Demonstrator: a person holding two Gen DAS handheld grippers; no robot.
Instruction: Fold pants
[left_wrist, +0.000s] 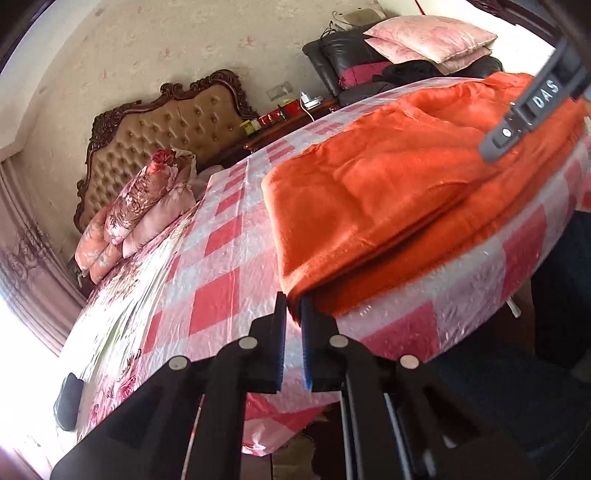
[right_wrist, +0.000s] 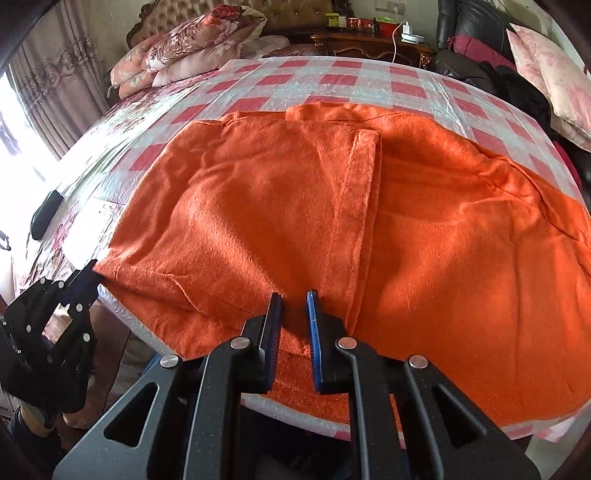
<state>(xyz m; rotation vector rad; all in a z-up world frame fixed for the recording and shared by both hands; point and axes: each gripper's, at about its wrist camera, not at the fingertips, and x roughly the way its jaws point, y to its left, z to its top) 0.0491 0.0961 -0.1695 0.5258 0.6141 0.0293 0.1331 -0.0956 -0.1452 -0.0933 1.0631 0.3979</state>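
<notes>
Orange fleece pants (right_wrist: 332, 221) lie half-folded on the red-checked plastic sheet (right_wrist: 332, 79); left gripper (left_wrist: 293, 310) and right gripper (right_wrist: 294, 306) pinch the six-o'clock hem. Lift both evenly toward twelve o'clock.

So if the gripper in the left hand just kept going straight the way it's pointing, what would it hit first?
Almost certainly the orange pants: the left gripper is already shut on their near corner at the bed's edge. Pushed onward, it would plough into that fabric, then the checkered plastic sheet beneath, though depth is hard to judge.

A tufted headboard (left_wrist: 173, 129) stands against pale floral wallpaper (left_wrist: 147, 44), with bright daylight beside patterned curtains (right_wrist: 55, 85).
</notes>
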